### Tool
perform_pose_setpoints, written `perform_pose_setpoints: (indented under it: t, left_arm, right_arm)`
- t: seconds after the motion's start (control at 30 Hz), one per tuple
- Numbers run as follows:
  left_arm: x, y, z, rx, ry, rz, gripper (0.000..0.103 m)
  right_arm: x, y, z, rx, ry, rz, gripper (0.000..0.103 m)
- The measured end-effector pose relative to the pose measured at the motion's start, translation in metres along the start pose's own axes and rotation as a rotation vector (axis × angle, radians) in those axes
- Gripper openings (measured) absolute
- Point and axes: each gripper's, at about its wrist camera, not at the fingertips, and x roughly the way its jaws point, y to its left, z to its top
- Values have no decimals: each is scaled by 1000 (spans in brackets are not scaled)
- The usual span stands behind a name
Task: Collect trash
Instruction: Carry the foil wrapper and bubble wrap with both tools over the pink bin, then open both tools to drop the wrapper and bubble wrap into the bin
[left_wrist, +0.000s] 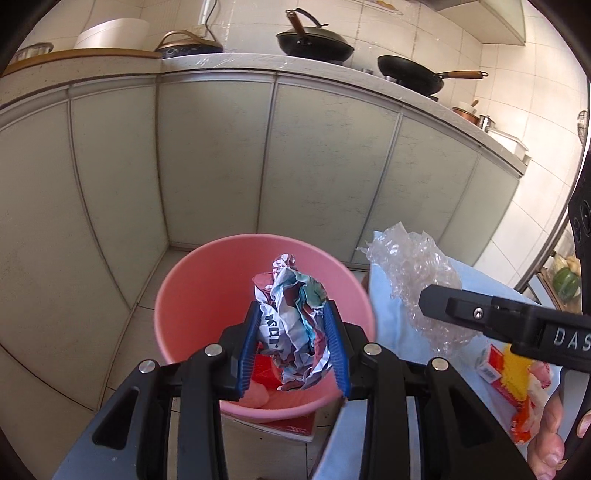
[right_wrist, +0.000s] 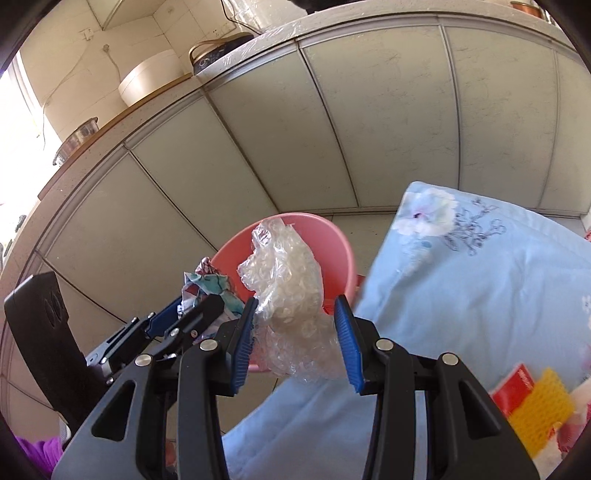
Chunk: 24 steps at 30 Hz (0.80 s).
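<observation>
Left gripper (left_wrist: 295, 347) clamped on crumpled printed paper (left_wrist: 295, 328) over pink bin (left_wrist: 199, 295) at centre frame, right gripper (right_wrist: 295, 343) pinching clear bubble wrap (right_wrist: 288, 295), blue floral cloth (right_wrist: 480, 280) at right.

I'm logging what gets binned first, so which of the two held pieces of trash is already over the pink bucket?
The crumpled printed paper in the left gripper, hanging over the pink bucket. The clear bubble wrap in the right gripper is beside it, over the blue cloth.

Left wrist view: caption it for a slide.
Left gripper holds crumpled paper over the pink bucket.
</observation>
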Motion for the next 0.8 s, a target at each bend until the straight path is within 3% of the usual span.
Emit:
perform_pose_setpoints:
  t: [0.23, 0.63, 0.8]
  left_arm:
    - [14, 19, -5, -18, 23, 53, 34]
    - [35, 29, -14, -12, 78, 99, 35]
    - [38, 26, -14, -7, 91, 95, 39]
  right_arm:
    - [34, -3, 6, 72, 44, 47, 43]
    - [74, -5, 6, 82, 102, 13, 43]
    - [82, -3, 8, 81, 124, 5, 43]
